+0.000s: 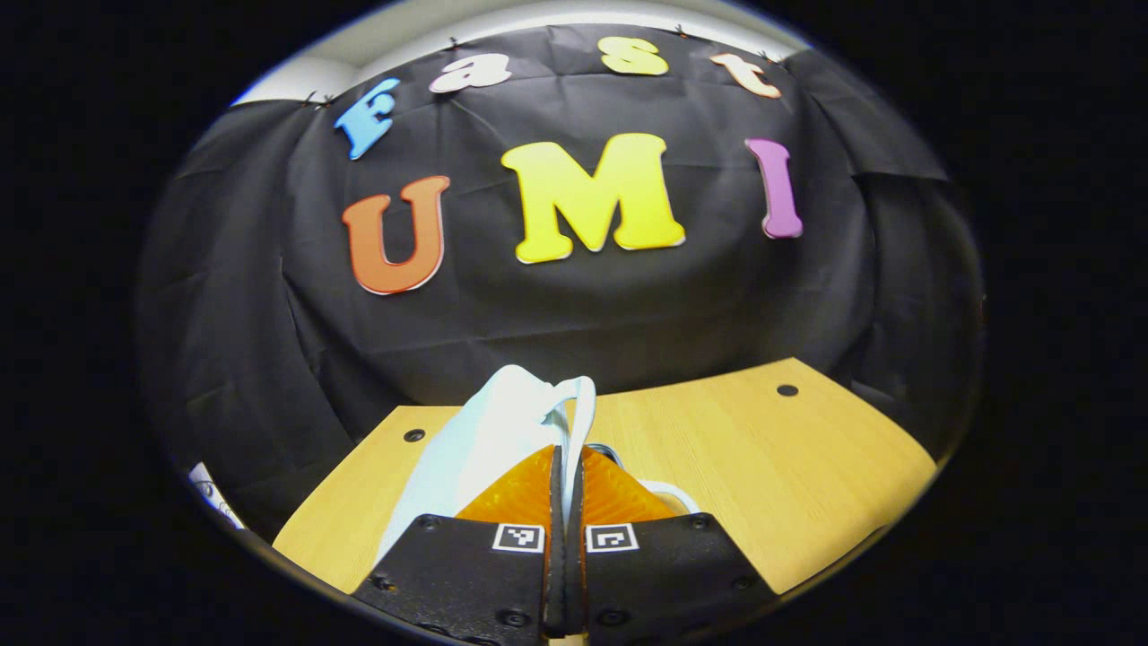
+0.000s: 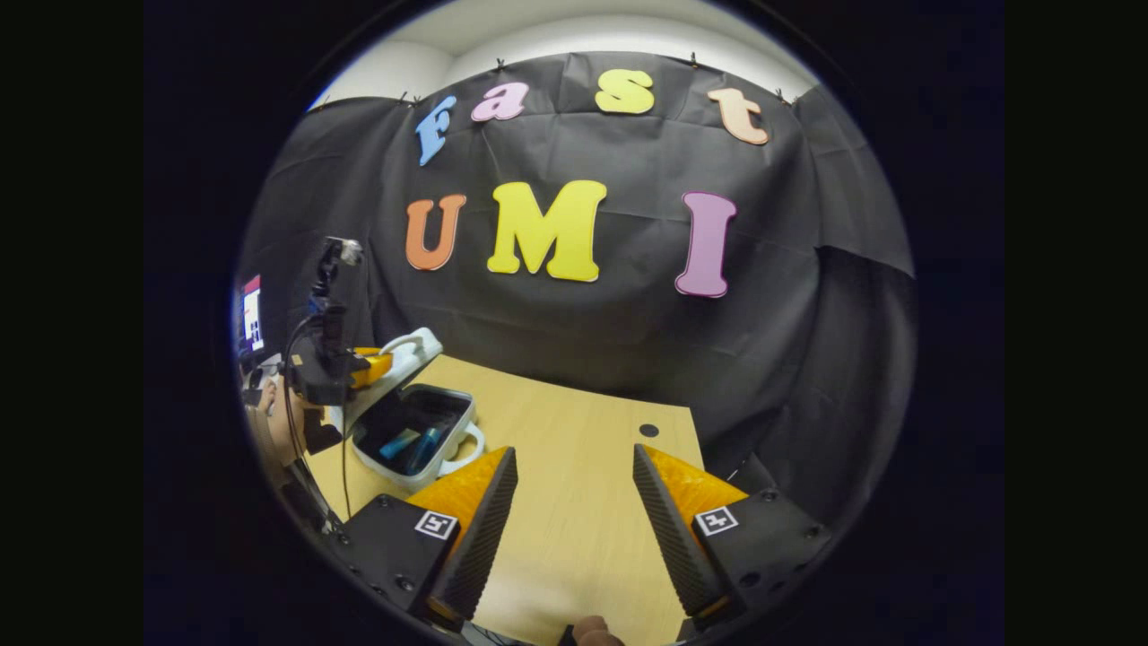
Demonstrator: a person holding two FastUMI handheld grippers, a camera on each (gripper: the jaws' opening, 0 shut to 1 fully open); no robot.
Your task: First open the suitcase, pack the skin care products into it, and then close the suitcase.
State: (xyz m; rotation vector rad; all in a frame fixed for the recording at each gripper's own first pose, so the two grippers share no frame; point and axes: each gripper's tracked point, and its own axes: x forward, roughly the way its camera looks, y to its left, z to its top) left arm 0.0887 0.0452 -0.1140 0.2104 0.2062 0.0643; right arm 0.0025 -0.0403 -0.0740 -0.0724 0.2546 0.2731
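A small white suitcase [image 2: 395,474] lies at the left of the wooden table [image 2: 574,538], its lid [image 2: 405,357] tilted half up over the base. Two blue skin care tubes [image 2: 413,444] lie inside the dark base. My left gripper [image 2: 369,366] clamps the raised lid near its handle. In the left gripper view the same gripper [image 1: 567,453] has its fingers pressed together on the white lid [image 1: 489,431]. My right gripper [image 2: 574,475] hovers open over the bare tabletop, to the right of the suitcase, with nothing between its fingers.
The table [image 1: 771,467] ends at the black cloth wall behind it, with small dark holes [image 2: 648,430] near its far corners. A person's hand [image 2: 273,422] holds the left gripper at the far left, beside a lit screen [image 2: 251,318].
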